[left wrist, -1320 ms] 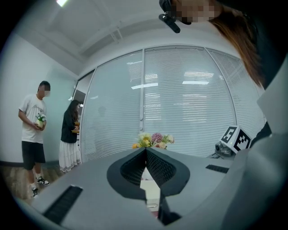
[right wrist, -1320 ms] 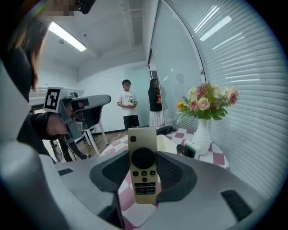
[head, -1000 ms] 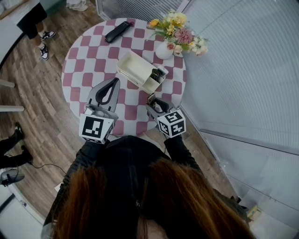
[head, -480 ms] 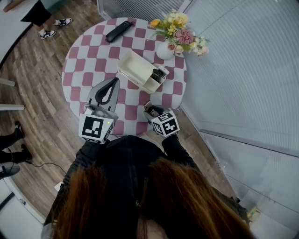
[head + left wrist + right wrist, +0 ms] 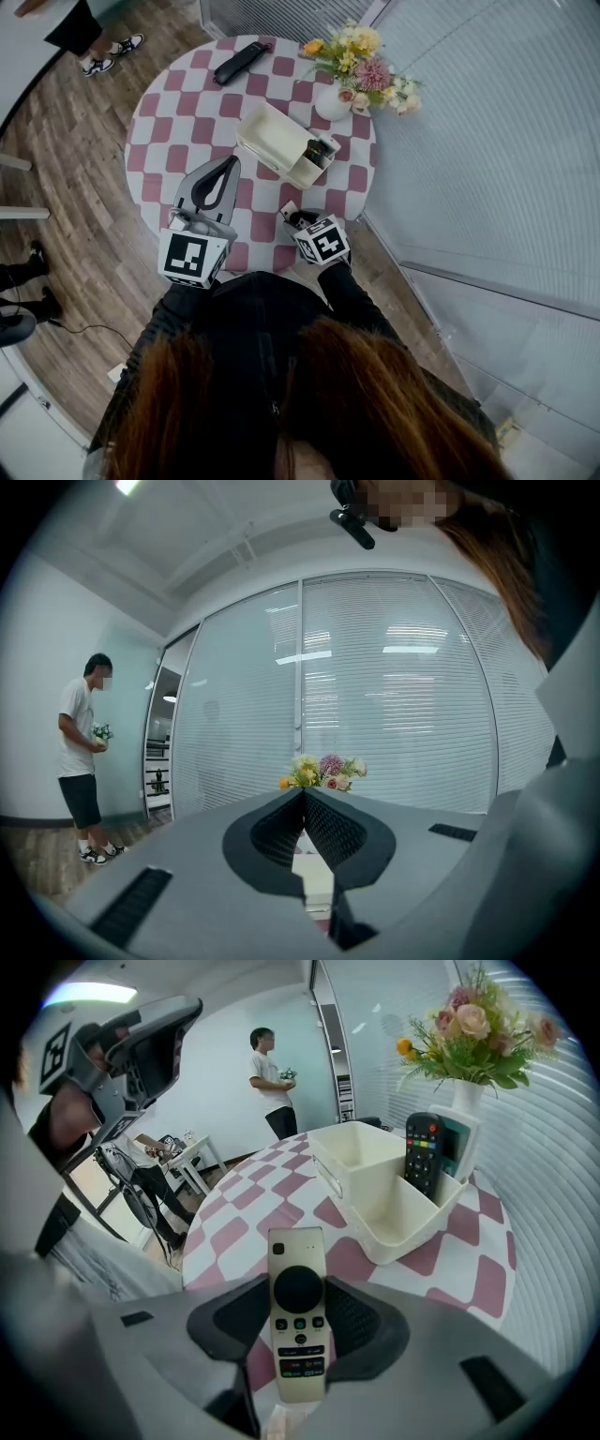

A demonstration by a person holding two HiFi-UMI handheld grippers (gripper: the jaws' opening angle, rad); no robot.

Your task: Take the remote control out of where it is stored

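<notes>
Bright, even indoor light; a ceiling lamp (image 5: 127,486) glares at the top of each gripper view. Both bend strongly, with dark corners. Faint soft shadows on the table (image 5: 187,122); the hair (image 5: 281,412) close below the head camera is blurred

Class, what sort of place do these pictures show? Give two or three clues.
Probably an office or studio room, staged to look homelike: glass partition walls with blinds, a wood-plank floor, and a small round table in a checked cloth with a vase of flowers.

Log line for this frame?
phase: cream remote out of organizer | right gripper: shut on it, over table | left gripper: fingers together, empty
</notes>
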